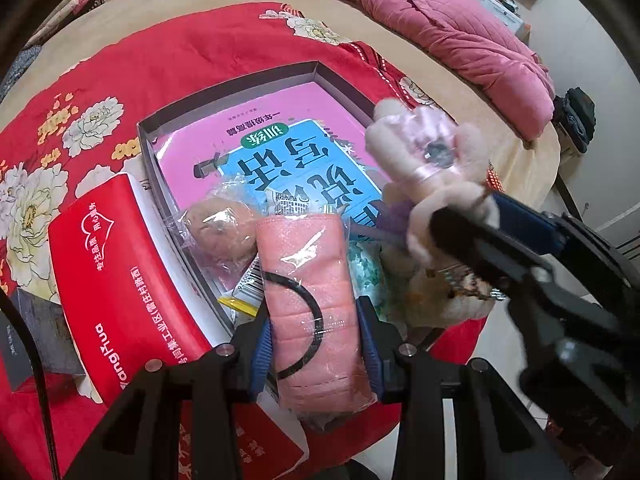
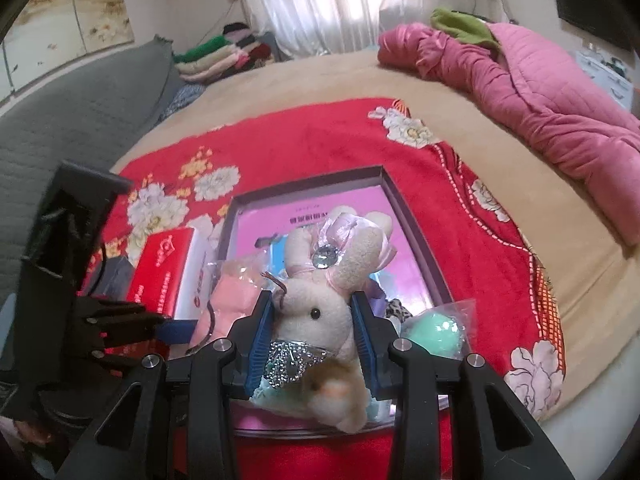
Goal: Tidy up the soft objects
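My left gripper (image 1: pixel 314 330) is shut on a pink sponge roll in clear wrap (image 1: pixel 310 300) with a black band around it, held over the near end of a shallow grey box (image 1: pixel 256 76). My right gripper (image 2: pixel 312 320) is shut on a cream plush rabbit (image 2: pixel 320 304) with a pink bow and a gem; it also shows in the left wrist view (image 1: pixel 424 160), held over the box's right side. The box (image 2: pixel 416 232) holds a pink and blue book (image 1: pixel 280 136), a wrapped beige ball (image 1: pixel 222 232) and a mint ball in a bag (image 2: pixel 434 330).
A red carton (image 1: pixel 120 280) lies left of the box on a red flowered blanket (image 2: pixel 320 136). A pink quilt (image 2: pixel 540 100) lies at the far right of the bed. A grey headboard (image 2: pixel 72 120) and folded clothes (image 2: pixel 224 56) are at the back left.
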Demonstrator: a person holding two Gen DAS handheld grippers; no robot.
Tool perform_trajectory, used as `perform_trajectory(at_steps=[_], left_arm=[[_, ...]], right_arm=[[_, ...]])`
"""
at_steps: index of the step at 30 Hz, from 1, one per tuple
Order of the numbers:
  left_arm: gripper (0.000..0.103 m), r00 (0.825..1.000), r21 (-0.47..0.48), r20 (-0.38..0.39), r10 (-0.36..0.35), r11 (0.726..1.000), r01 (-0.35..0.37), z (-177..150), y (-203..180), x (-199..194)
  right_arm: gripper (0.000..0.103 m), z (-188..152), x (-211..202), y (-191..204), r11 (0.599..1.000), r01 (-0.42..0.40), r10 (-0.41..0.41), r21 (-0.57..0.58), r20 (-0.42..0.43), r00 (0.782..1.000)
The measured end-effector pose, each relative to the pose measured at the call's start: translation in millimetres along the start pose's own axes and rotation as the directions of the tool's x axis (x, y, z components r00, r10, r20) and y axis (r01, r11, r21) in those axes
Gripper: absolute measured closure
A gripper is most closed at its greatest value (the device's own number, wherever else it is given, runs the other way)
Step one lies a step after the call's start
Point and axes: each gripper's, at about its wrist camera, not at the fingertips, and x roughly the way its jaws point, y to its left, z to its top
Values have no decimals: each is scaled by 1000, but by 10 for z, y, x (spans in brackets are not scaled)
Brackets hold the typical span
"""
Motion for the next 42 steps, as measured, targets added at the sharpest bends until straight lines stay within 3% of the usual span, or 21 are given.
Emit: perform_trajectory(at_steps=[7,14,17,20,22,35,39,42], left_arm=[[63,1000,2,-9,-7,1000,7,7,4,33],[61,1000,2,-2,-18,1000,18,9,5,34],[57,1000,4,2,-21,1000,21,9,5,23],[50,1000,4,9,-26,1000,26,13,-5,6],[42,999,0,12,-30,1000,30,7,-3,-17],[38,996,7,84,-28,1000,28,-163,2,-413],[22,992,9,128,-11,1000,10,-302,5,-651],[20,985,-5,171,17,1000,-16,-426,49,-845]], right_arm=[[59,12,121,-36,999,-29,30,32,-41,999],[58,10,40,-104,994,-62,63,88,-15,998],[49,8,-72,-129,992,-64,62,109,21,998],[47,2,-205,-158,988,-74,68,135,54,996],[46,-16,-311,-158,989,-63,54,134,71,996],[29,-219,-1021,105,994,61,-72,89,131,989],[28,-330,-1210,252,991,97,-112,97,160,981],[25,-424,-1296,367,989,108,-125,102,171,977]])
